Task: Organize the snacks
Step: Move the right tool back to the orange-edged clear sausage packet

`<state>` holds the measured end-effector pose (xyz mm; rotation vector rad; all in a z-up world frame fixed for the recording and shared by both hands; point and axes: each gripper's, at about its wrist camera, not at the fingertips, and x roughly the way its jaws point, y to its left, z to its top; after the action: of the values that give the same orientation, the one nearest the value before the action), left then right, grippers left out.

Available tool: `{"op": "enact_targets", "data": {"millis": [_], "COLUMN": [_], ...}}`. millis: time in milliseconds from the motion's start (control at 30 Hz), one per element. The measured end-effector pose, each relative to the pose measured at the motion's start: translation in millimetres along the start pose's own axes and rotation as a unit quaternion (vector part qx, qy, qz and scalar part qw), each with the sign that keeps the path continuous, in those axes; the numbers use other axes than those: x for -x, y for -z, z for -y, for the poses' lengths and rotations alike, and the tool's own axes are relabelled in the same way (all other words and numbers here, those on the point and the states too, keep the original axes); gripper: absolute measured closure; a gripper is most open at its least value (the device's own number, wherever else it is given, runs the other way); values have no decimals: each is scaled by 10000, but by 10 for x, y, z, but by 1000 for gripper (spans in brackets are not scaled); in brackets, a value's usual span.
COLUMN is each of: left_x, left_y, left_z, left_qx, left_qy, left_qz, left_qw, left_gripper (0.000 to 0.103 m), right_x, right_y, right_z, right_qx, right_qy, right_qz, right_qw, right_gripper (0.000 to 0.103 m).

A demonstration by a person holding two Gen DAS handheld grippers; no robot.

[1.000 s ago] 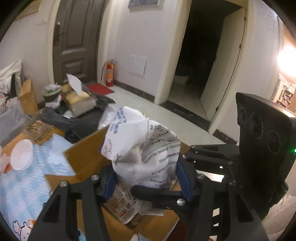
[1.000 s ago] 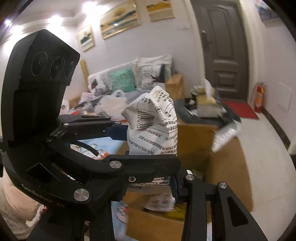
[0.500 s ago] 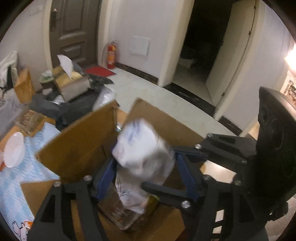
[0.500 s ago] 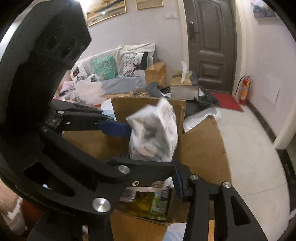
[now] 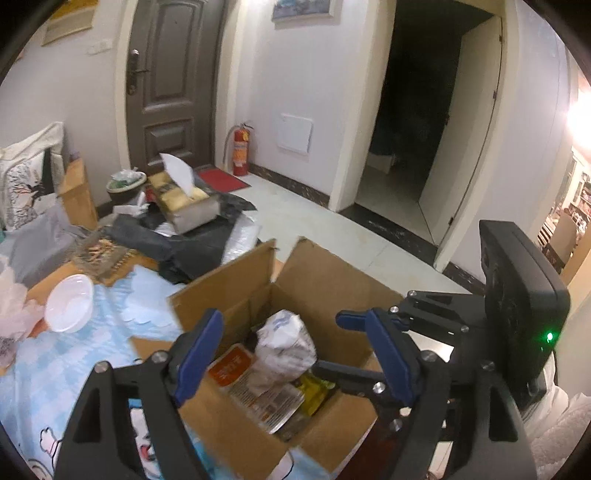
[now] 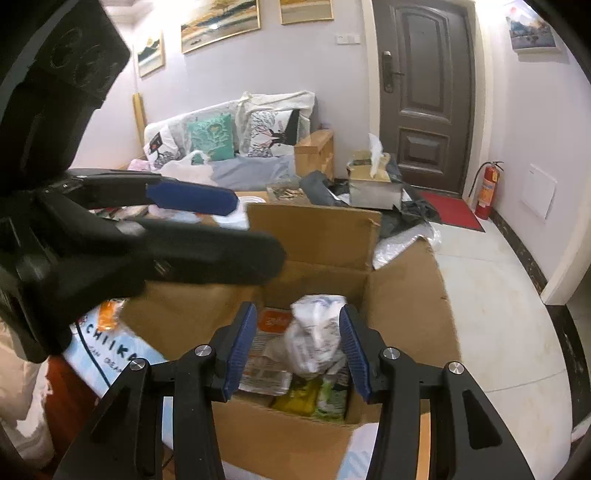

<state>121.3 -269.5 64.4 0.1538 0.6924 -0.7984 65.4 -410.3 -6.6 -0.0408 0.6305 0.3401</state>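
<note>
White snack bag [image 5: 286, 341] stands upright in cardboard box [image 5: 325, 280], below and between both tongs; right tongs [image 6: 297, 349] nearer, left tongs [image 5: 295, 356] above; both spread, empty.

Pale walls, dark brown panelled door [image 5: 168, 79] shut. Red fire extinguisher [image 5: 241, 152] on floor beside door, red mat [image 5: 221, 179] in front. Light tiled floor [image 5: 332, 229] with dark skirting. Open doorway [image 5: 417, 110] into unlit room. Framed paintings [image 6: 219, 14] on wall above sofa [image 6: 236, 147] heaped with cushions. Bright lamp glare [image 5: 580, 118] at right edge.
</note>
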Motion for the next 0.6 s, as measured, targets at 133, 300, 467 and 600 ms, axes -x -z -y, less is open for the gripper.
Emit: {"op": "enact_targets", "data": {"millis": [133,300,467,600], "left_x": [332,787,1138,1329], "left_y": [164,448,819,1141], "left_z": [-153,-369,-689,-993], "left_qx": [75,258,492,741], "left_qy": [-188,-478,-875,-1021], "left_qz": [158,357,489,526], "left_qw": [9997,9979,9937,9906], "left_gripper": [25,25,25,25], "right_x": [77,158,147,-20], "right_y": [-45,-116,-175,-200], "right_z": [-200,-592,-1081,-1504], "right_qx": [53,257,577,761], "right_qy": [-139,-366,-680,-942], "right_qz": [98,251,289,140], "right_qw": [9998,9987,9956,9925], "right_gripper": [61,61,61,61]}}
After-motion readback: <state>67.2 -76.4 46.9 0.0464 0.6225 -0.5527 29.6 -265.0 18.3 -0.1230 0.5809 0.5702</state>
